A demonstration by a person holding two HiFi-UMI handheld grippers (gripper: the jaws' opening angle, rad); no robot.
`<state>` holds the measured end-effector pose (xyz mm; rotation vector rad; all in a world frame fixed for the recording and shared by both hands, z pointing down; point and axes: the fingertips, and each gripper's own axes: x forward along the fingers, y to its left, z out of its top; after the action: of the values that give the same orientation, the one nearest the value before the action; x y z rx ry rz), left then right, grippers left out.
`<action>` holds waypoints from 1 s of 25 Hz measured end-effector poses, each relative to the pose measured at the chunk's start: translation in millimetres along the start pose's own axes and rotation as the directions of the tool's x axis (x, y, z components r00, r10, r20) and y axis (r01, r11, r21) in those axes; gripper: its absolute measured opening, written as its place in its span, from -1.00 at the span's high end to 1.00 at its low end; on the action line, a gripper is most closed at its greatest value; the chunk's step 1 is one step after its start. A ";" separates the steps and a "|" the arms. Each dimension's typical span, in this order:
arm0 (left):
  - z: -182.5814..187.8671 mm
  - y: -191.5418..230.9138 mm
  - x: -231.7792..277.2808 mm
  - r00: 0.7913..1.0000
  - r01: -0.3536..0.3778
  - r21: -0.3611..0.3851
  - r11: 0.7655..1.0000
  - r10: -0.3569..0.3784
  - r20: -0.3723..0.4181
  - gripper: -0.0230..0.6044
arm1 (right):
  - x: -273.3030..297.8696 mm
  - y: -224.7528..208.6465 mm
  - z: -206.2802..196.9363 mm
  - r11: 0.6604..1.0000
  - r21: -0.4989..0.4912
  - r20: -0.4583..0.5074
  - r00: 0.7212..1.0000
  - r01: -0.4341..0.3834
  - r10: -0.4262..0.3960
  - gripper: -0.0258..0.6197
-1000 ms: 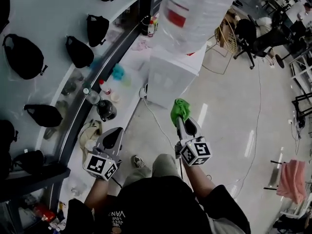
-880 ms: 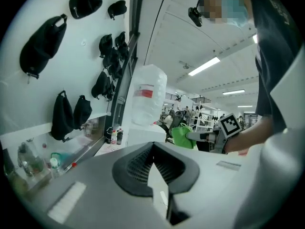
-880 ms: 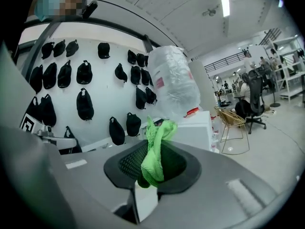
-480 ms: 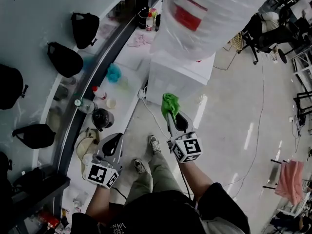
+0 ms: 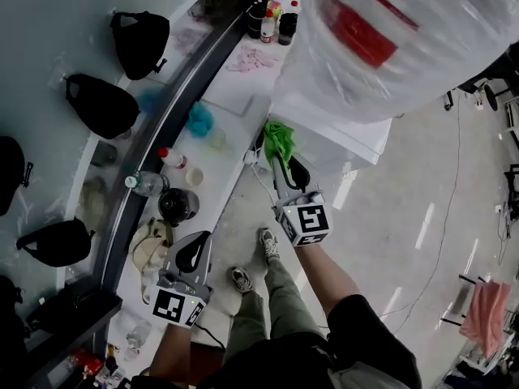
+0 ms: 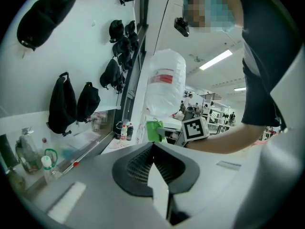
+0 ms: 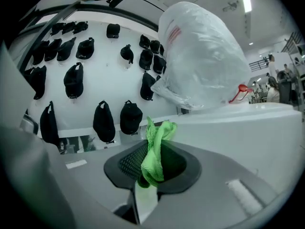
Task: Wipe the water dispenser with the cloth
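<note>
The white water dispenser stands by the counter, its big bottle wrapped in clear plastic. My right gripper is shut on a bright green cloth, which reaches the dispenser's left front corner. In the right gripper view the cloth sticks up between the jaws, with the dispenser's white side just ahead. My left gripper hangs low at the left, away from the dispenser, jaws shut with nothing in them. From the left gripper view the cloth and the bottle show ahead.
A white counter along the wall carries a kettle, bottles and a blue puff. Black caps hang on the wall. A cable runs over the floor below the dispenser. My shoes are beneath the grippers.
The right gripper has carried the green cloth up and forward to the dispenser's corner. The view has closed in on the dispenser. The left gripper stayed low at the left.
</note>
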<state>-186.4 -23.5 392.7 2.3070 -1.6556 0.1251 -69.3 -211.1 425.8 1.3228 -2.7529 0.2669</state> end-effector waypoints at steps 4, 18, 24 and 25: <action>-4.1 2.7 5.9 1.000 0.000 -0.009 1.000 0.000 -0.012 0.92 | 24.6 -13.0 -8.8 0.999 -0.018 -0.020 0.999 0.033 -0.033 0.69; -4.4 -22.1 35.1 0.992 0.113 0.031 0.993 -0.111 -0.053 0.92 | -49.5 -99.6 -17.4 0.968 -0.007 -0.019 0.968 0.251 -0.251 0.69; -4.1 -49.7 47.9 0.982 0.183 0.051 0.982 -0.180 -0.061 0.92 | -112.5 -154.0 -27.9 0.917 0.008 -0.032 0.917 0.398 -0.397 0.69; -4.4 -53.7 49.5 0.980 0.194 0.054 0.980 -0.190 -0.063 0.92 | -121.3 -161.1 -29.2 0.908 0.012 -0.034 0.908 0.419 -0.418 0.69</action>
<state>-119.1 -51.7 398.7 2.4690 -1.4112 0.1991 132.1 -211.3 457.0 1.8473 -2.3611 0.2774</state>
